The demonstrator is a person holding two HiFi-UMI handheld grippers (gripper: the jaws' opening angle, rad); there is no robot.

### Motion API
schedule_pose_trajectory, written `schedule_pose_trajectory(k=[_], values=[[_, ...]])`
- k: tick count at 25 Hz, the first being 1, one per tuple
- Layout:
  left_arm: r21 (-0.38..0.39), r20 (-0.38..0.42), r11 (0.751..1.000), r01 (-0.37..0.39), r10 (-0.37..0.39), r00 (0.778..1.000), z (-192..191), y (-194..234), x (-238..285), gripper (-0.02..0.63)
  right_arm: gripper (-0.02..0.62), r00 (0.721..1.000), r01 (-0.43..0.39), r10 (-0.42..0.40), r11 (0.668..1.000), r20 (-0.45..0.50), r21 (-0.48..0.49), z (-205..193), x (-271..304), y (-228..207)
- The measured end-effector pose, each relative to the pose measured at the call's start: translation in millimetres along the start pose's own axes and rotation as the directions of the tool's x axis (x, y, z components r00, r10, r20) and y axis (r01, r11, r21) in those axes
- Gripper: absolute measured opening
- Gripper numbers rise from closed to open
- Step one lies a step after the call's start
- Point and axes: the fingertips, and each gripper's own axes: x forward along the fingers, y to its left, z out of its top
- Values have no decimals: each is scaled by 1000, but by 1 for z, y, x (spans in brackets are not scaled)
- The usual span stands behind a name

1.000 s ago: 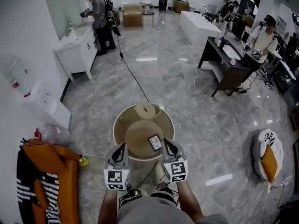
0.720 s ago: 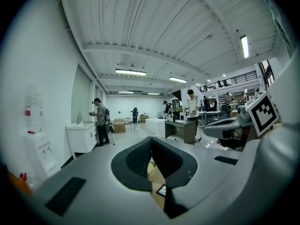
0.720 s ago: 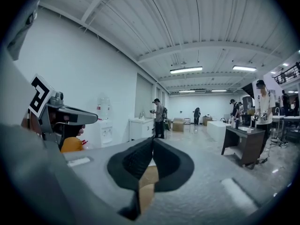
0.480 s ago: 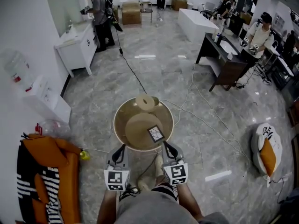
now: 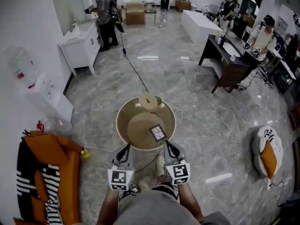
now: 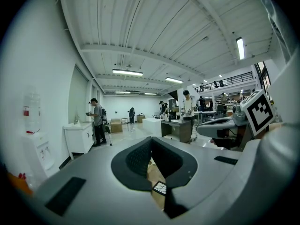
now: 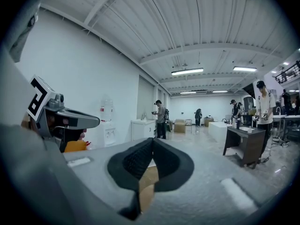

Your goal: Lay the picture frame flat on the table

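Both tools were closed on nothing: your left gripper [image 5: 127, 147] and right gripper [image 5: 167, 145] hovered side by side at the round table's [image 5: 120, 122] near rim. The picture frame [image 5: 158, 133] sat just ahead of the right one, the nearer.

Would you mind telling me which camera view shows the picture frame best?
The head view: the whole picture frame is seen from above on the round table. The left gripper view catches only a corner of it, low beyond the jaws. The right gripper view shows tan table wood and no frame.
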Motion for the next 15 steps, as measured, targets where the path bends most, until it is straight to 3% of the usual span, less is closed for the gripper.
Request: schedule_pose_trajectory(k=[15], values=[[-8, 2, 1000, -1, 2, 1000, -4, 0, -1, 18, -2, 1000, 0, 0, 1000, -10, 5, -5, -2, -2]])
